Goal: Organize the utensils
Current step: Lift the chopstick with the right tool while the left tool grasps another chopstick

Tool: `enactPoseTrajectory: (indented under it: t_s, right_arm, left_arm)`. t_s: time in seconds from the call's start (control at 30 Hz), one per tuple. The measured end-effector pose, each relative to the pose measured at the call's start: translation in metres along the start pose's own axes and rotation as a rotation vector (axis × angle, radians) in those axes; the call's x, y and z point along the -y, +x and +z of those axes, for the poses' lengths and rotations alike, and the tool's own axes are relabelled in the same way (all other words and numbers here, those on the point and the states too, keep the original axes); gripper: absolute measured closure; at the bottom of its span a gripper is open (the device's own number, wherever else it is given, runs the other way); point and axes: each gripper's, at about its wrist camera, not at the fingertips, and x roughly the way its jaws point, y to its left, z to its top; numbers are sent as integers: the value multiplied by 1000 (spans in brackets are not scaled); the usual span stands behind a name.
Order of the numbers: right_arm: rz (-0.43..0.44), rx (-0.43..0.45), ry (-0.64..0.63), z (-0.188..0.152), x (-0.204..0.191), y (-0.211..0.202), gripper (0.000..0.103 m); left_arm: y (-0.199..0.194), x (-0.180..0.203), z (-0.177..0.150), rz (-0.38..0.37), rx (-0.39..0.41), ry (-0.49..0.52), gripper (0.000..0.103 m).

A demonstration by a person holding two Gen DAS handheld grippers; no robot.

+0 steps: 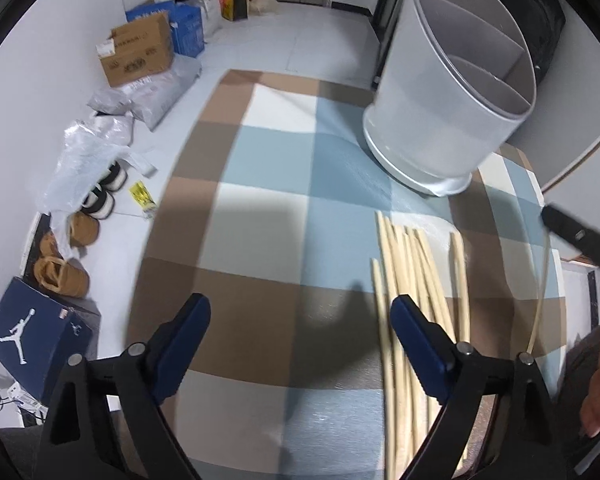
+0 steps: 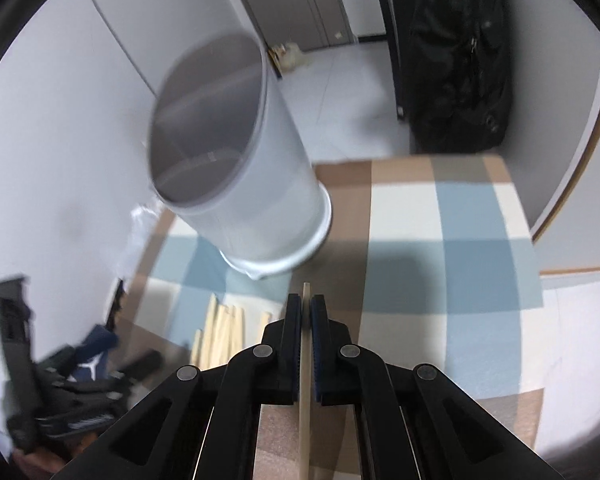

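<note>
A white round utensil holder (image 1: pixel 444 92) with inner dividers stands on the checked tablecloth (image 1: pixel 268 184); it also shows in the right wrist view (image 2: pixel 236 168). Several pale wooden chopsticks (image 1: pixel 412 280) lie in a pile on the cloth in front of it, also seen in the right wrist view (image 2: pixel 224 332). My left gripper (image 1: pixel 300 316) is open and empty, just left of the pile. My right gripper (image 2: pixel 306 304) is shut on one chopstick (image 2: pixel 305 400), held above the cloth right of the holder. The right gripper (image 1: pixel 580 240) shows at the right edge of the left wrist view.
The table edge curves at left, with the floor below. On the floor are cardboard boxes (image 1: pixel 140 50), plastic bags (image 1: pixel 88 160), shoes and a blue shoebox (image 1: pixel 36 340). A black bag (image 2: pixel 456 64) stands behind the table.
</note>
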Motion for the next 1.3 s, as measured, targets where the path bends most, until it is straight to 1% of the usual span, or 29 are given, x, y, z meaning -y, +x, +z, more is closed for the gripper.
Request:
enactPoseTrajectory:
  t_s: [0.03, 0.13, 0.2, 0.23, 0.3, 0.43, 0.47, 0.5, 0.57, 0.63, 0.73, 0.77, 0.8, 0.83, 0.87, 1.0, 1.07, 1.2, 1.3]
  right_arm:
    - [8, 17, -6, 2, -1, -5, 99]
    - [50, 63, -21, 6, -4, -12, 99]
    - [68, 88, -35, 8, -8, -14, 99]
    - [76, 100, -38, 7, -8, -15, 99]
    - [94, 118, -41, 8, -8, -19, 99]
    - [129, 129, -25, 7, -3, -15, 99]
    - [134, 130, -22, 7, -1, -15, 99]
    - [138, 130, -20, 7, 0, -16, 99]
    - [151, 135, -17, 7, 2, -16, 99]
    - [161, 144, -10, 9, 5, -19, 99]
    - [183, 158, 5, 11, 9, -21, 99]
    - [187, 162, 9, 12, 11, -23, 99]
    - [192, 165, 12, 12, 13, -23, 99]
    - [196, 167, 16, 13, 14, -24, 99]
    - [197, 170, 19, 13, 16, -25, 99]
    - [197, 178, 29, 14, 21, -28, 99]
    - [195, 182, 29, 14, 21, -29, 99]
    - [191, 194, 16, 14, 15, -34, 99]
    - [186, 216, -11, 13, 5, -40, 99]
  left_arm:
    - [2, 2, 0, -10, -12, 2, 19]
    - [7, 7, 0, -20, -39, 9, 27]
    - [15, 12, -1, 10, -75, 28, 36]
    - [15, 15, -1, 34, -70, 44, 36]
    - [17, 22, -3, 68, -69, 82, 39]
    - [16, 29, -3, 120, -67, 116, 39]
    - [16, 30, -2, 129, -70, 120, 41]
    - [16, 30, 0, 125, -78, 115, 44]
    - [18, 30, 3, 124, -87, 109, 47]
    - [19, 31, 7, 118, -91, 97, 51]
    - [22, 35, 10, 108, -87, 87, 64]
    - [22, 37, 10, 101, -78, 87, 74]
    - [22, 38, 11, 95, -71, 86, 86]
    - [22, 40, 11, 89, -67, 86, 92]
    - [23, 41, 11, 76, -66, 83, 102]
    - [22, 38, 12, 53, -52, 49, 103]
    - [17, 34, 12, 54, -29, 32, 103]
    - [-7, 29, 16, 22, 56, 4, 103]
    - [-36, 26, 17, -5, 154, -18, 103]
